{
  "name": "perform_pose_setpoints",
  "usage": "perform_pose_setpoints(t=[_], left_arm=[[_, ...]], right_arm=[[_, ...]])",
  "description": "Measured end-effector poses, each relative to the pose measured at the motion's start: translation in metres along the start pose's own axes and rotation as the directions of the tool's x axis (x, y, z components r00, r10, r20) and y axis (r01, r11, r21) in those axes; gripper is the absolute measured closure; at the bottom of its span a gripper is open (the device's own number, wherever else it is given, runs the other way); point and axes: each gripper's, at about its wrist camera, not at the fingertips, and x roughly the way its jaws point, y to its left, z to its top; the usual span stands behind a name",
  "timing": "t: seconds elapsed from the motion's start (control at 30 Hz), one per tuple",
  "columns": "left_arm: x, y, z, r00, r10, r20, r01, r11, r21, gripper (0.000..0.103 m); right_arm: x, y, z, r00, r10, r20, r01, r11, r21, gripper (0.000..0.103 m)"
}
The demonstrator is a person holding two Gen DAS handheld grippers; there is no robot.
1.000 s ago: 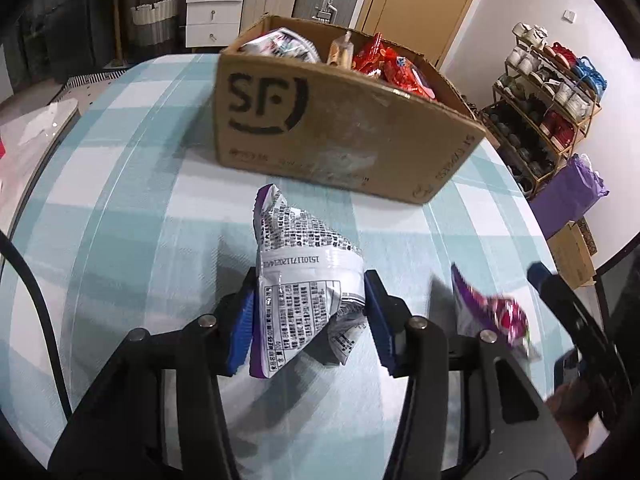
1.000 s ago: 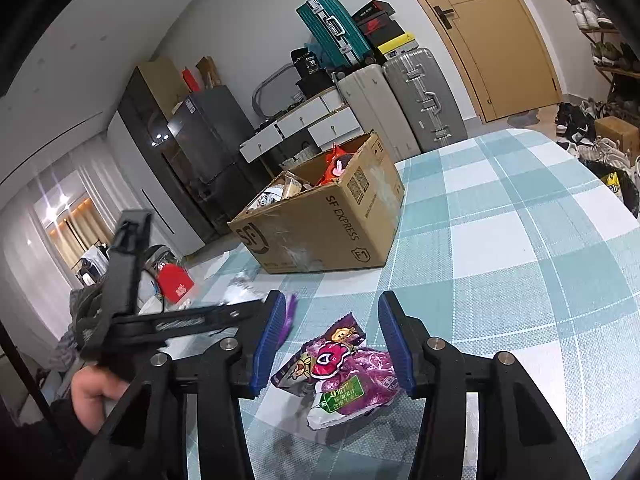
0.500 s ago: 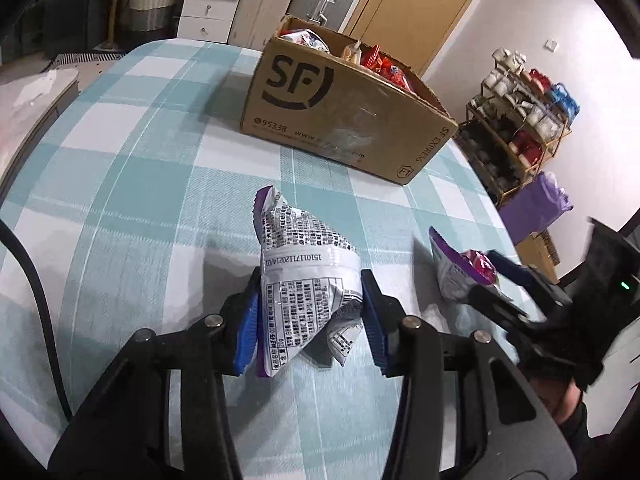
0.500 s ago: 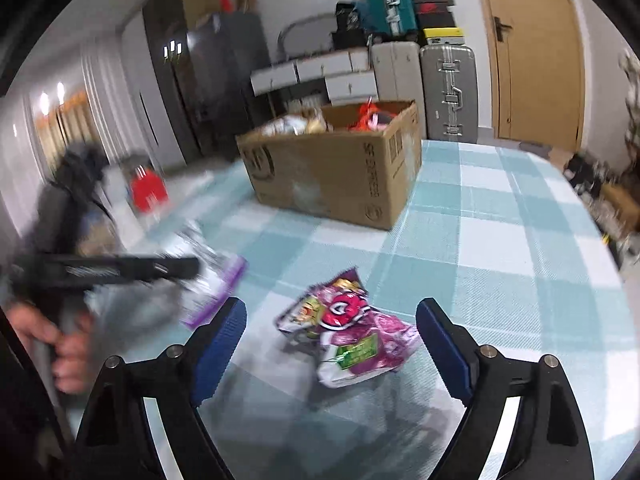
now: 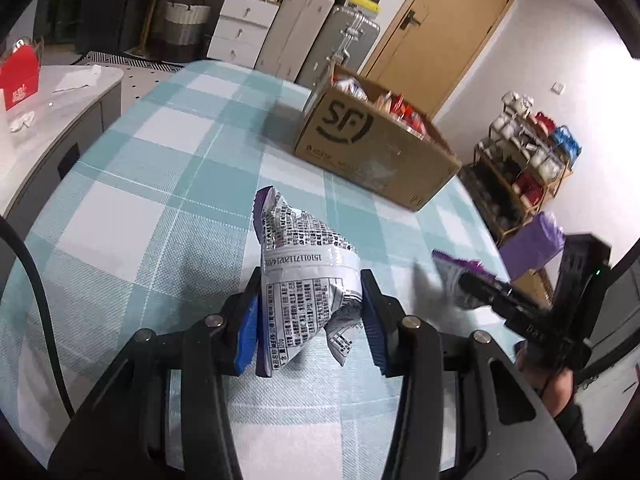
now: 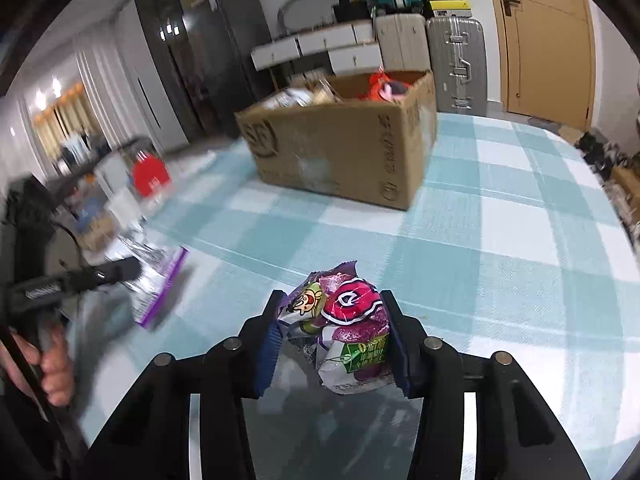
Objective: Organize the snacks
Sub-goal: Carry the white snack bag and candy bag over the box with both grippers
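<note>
Left wrist: my left tongs (image 5: 309, 316) pinch a grey bag (image 5: 304, 276), right tongs (image 6: 334, 340) pinch a purple bag (image 6: 344, 332); both over counter (image 5: 160, 184), box (image 5: 372, 152) part-filled, both left to drop.

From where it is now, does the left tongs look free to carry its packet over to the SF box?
Probably yes. The left tongs grip the packet, and only bare checked tablecloth lies before the open-topped SF box.
</note>
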Motion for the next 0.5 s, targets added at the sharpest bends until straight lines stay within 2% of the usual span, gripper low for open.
perform_pose_setpoints(t=[0.2,0.4,0.5], left_arm=[[-0.022,-0.015,0.001,0.999,0.01,0.036,-0.012,0.999,0.052,0.061],[-0.029,-0.027,0.0,0.999,0.009,0.04,-0.012,0.997,0.079,0.061],[-0.03,-0.037,0.001,0.998,0.046,0.049,-0.051,0.992,0.115,0.061]], right_arm=[[-0.012,-0.004,-0.008,0.995,0.092,0.031,-0.095,0.987,0.127,0.058],[-0.026,0.007,-0.012,0.979,0.195,0.065,-0.204,0.963,0.175,0.058],[-0.033,0.016,-0.008,0.968,0.237,0.086,-0.249,0.953,0.173,0.058]])
